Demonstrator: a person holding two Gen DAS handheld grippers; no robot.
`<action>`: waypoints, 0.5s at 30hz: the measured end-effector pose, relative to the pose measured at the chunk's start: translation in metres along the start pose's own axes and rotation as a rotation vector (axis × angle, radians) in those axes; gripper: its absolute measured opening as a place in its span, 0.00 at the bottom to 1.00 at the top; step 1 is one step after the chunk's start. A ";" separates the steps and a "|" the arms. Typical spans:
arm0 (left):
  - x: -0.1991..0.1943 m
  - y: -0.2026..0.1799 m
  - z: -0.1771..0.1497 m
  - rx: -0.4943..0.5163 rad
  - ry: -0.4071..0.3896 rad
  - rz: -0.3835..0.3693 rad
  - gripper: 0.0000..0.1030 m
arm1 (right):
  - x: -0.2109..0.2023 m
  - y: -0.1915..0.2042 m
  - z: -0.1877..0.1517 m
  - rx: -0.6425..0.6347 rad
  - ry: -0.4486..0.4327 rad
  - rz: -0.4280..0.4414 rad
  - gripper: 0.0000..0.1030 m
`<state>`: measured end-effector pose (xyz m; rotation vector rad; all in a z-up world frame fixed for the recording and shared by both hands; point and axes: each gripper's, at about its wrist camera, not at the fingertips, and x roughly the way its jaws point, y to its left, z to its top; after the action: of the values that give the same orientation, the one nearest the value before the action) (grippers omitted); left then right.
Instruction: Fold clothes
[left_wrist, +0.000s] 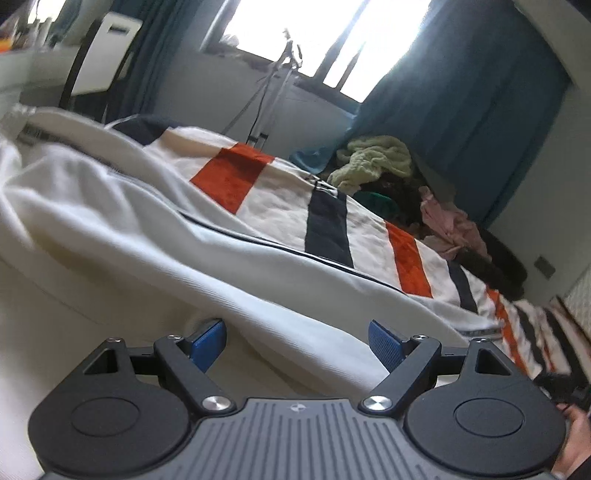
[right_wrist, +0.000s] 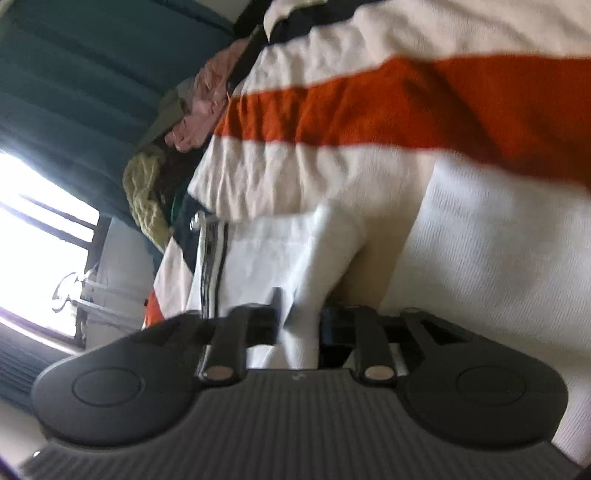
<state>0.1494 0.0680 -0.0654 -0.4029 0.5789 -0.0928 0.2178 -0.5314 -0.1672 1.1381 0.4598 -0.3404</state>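
No legible writing on white garment (left_wrist: 122, 221), dark-lettered tape (right_wrist: 210, 258) blurred.

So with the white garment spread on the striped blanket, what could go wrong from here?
1. A fold of the white garment sits between the right gripper jaws; pulling away could drag it and undo the fold.
2. The left gripper jaws stand wide open over the cloth, so a grab could also pinch the striped blanket beneath.
3. The right view is blurred, so aiming is unsure.
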 end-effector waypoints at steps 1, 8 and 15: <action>0.001 -0.003 -0.002 0.007 0.006 -0.001 0.83 | 0.002 0.000 0.002 -0.004 -0.004 0.010 0.47; 0.015 -0.017 -0.017 0.057 0.052 0.000 0.83 | 0.024 0.015 0.007 -0.169 -0.004 -0.042 0.08; 0.018 -0.019 -0.018 0.066 0.041 -0.001 0.83 | -0.003 0.025 0.001 -0.269 -0.230 -0.108 0.07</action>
<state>0.1551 0.0404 -0.0807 -0.3381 0.6145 -0.1213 0.2273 -0.5226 -0.1459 0.8028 0.3519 -0.4828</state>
